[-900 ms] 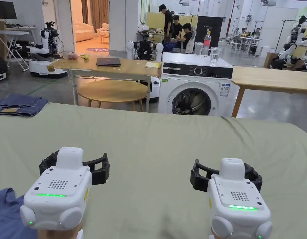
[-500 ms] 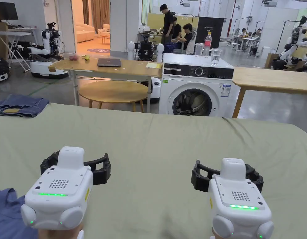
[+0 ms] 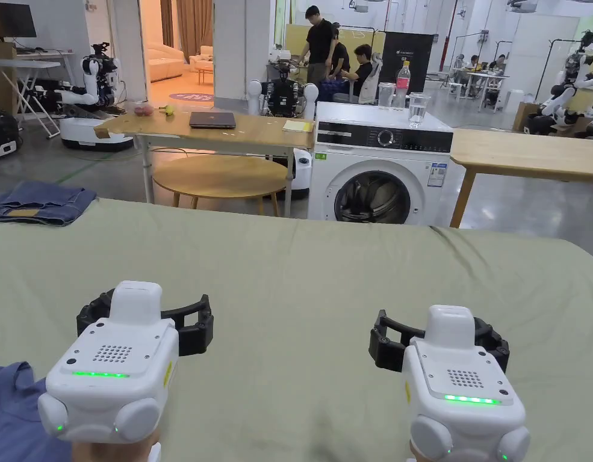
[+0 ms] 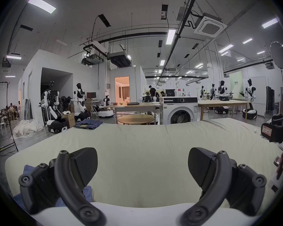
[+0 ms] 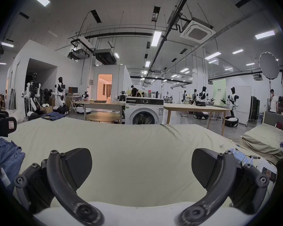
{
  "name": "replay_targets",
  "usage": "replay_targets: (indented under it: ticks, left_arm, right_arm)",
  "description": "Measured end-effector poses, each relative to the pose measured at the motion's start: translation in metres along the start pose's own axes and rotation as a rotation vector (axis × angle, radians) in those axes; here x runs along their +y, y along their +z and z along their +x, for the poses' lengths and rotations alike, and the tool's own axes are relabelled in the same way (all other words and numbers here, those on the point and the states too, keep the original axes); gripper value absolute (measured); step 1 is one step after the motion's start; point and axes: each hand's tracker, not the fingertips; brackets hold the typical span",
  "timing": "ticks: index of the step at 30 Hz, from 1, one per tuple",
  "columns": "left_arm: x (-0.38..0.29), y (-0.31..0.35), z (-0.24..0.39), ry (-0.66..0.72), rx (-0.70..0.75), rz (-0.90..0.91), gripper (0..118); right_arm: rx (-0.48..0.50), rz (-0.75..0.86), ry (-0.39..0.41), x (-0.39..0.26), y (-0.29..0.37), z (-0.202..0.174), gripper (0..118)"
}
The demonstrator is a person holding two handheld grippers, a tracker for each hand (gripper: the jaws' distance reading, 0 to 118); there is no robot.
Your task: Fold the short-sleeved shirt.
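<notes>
From the head view, the left gripper [image 3: 145, 313] and the right gripper [image 3: 436, 343] hover side by side over the pale green bed sheet [image 3: 325, 271], both pointing toward twelve o'clock at the washing machine [image 3: 379, 165]. The blue shirt [image 3: 12, 415] lies crumpled at about eight o'clock, just beside the left tool, at the near left edge of the bed. A folded pair of jeans [image 3: 39, 203] sits well apart at ten o'clock.

In the left gripper view, the left gripper [image 4: 142, 167] has its jaws spread wide with nothing between them; blue shirt [image 4: 87, 192] cloth peeks out beside and below its left jaw, at about seven o'clock.

In the right gripper view, the right gripper [image 5: 141, 166] is likewise wide and empty, and the shirt [image 5: 8, 156] lies off at nine o'clock, past the bare sheet.

The shirt is bunched, so I cannot tell its long axis. The left hand is plainly nearer; I would expect it to swing left and back to reach the cloth, with the right crossing the sheet to help spread it.
</notes>
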Motion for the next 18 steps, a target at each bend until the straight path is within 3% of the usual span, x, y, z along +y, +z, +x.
replay_targets:
  ticks: [18]
  left_arm:
    - [-0.0054,0.0044,-0.0035,0.038,-0.009,-0.015,112]
  right_arm:
    - [-0.003,-0.015,0.015,-0.0072,0.0055,-0.0062,118]
